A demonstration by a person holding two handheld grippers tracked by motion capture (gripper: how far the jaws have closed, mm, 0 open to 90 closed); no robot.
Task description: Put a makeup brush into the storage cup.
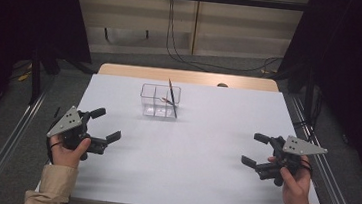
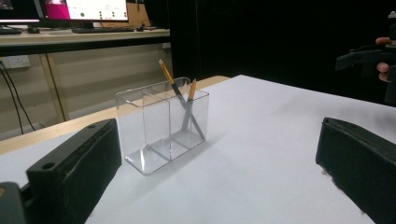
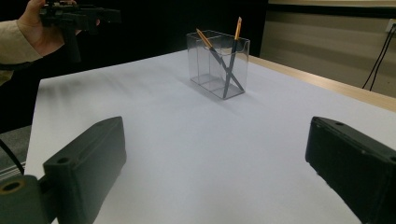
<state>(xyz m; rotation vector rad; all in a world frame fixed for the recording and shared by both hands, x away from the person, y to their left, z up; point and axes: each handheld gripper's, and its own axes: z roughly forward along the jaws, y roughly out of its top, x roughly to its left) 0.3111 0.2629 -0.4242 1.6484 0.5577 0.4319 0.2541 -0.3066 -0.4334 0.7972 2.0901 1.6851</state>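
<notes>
Left gripper (image 1: pixel 108 125), right gripper (image 1: pixel 256 150): both jaws wide, empty. 2 grey pencils (image 1: pixel 171 99) crossed inside clear plastic 2-compartment box (image 1: pixel 159 100) on white table (image 1: pixel 183 157).

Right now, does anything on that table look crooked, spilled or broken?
Nothing stands out. The clear holder stands upright on the white table, with two pencils leaning crossed in one end compartment. The left tool and right tool are open and apart from it.
</notes>
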